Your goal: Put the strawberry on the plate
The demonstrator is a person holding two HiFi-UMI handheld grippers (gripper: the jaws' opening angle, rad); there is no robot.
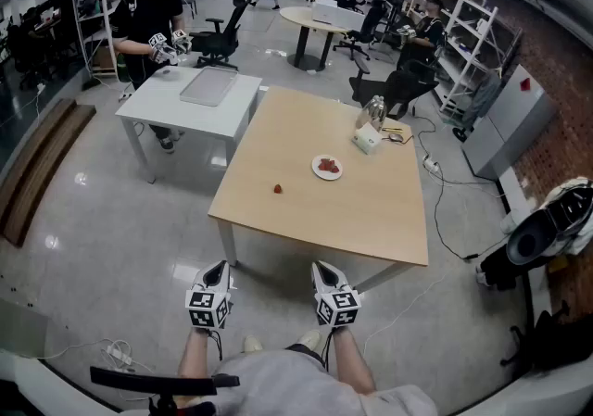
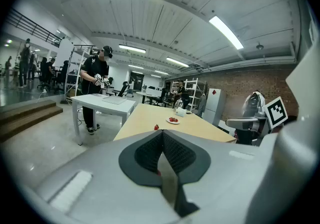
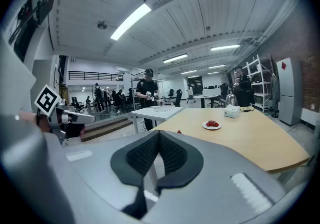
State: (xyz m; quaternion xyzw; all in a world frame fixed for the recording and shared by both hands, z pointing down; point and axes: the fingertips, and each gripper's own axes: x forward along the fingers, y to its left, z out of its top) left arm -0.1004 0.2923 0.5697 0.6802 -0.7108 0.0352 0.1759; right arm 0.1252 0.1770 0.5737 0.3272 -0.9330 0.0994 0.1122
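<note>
A single red strawberry (image 1: 277, 188) lies on the wooden table (image 1: 371, 210), left of a white plate (image 1: 327, 168) that holds other strawberries. Both grippers hang well short of the table's near edge, above the floor. My left gripper (image 1: 217, 268) and right gripper (image 1: 323, 268) both stand shut with nothing between their jaws. From the left gripper view the strawberry (image 2: 156, 127) and plate (image 2: 173, 120) lie far ahead, beyond the closed left gripper (image 2: 162, 140). In the right gripper view the plate (image 3: 212, 125) and strawberry (image 3: 179, 131) show past the closed right gripper (image 3: 159, 143).
A white box (image 1: 368, 137) and a shiny kettle (image 1: 373, 111) stand at the table's far right. A white table (image 1: 190, 104) with a grey tray sits to the left, with a person (image 1: 153, 20) behind it. Cables (image 1: 443, 220) trail on the floor at right.
</note>
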